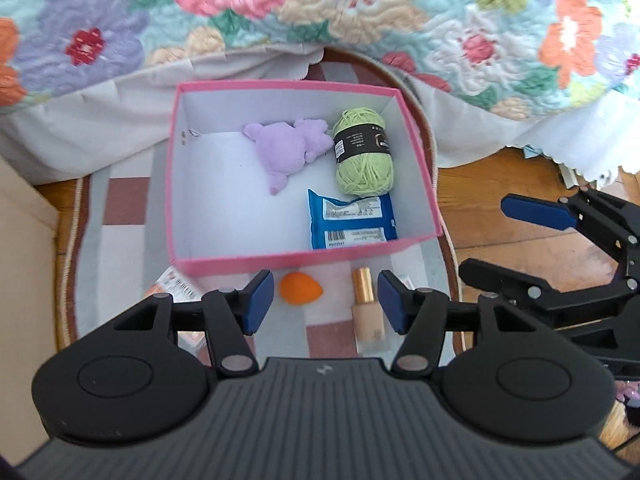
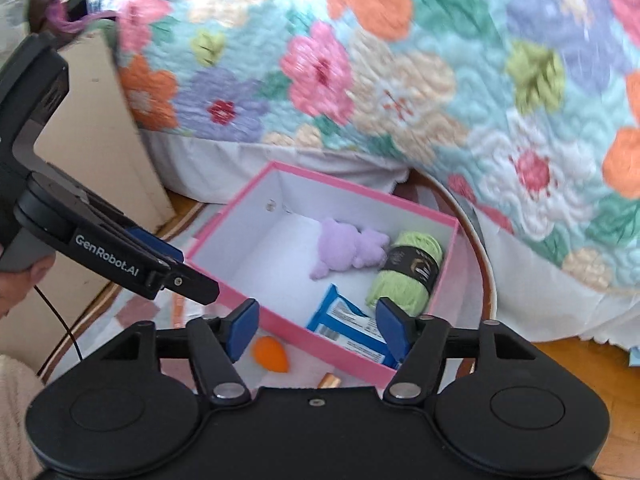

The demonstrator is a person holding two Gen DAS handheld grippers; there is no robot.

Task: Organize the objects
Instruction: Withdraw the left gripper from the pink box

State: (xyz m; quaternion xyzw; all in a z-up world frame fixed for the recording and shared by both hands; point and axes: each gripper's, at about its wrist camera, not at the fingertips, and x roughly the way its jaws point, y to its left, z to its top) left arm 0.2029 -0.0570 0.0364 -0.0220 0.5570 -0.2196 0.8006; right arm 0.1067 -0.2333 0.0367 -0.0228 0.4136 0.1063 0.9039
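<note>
left gripper (image 1: 325, 301): hovering on the near side of the pink box (image 1: 298, 261), jaws standing partly apart and holding nothing; judged to be lining up over the loose things below it
right gripper (image 2: 316, 330): hanging over the near rim of the pink box, jaws spread fairly wide and empty; in the left wrist view it is showing well off the box's right side
orange sponge (image 1: 300, 287): lying on the rug just outside the near wall of the pink box; still waiting to be put in
foundation bottle (image 1: 369, 312): lying on its side just beside the sponge, gold cap pointing toward the pink box; also outside it
small packet (image 1: 176, 288): peeking out at the near left corner of the pink box; too hidden to name
blue wipes pack (image 1: 351, 221): lying flat inside the pink box against its near wall, toward the right
green yarn ball (image 1: 362, 151): sitting inside, beyond the wipes, close to the right wall
purple plush toy (image 1: 288, 148): lying inside at the far wall, touching the yarn; left half of the box floor is staying bare, likely room for the rest
floral quilt (image 1: 320, 8): hanging down beyond the far wall of the pink box
</note>
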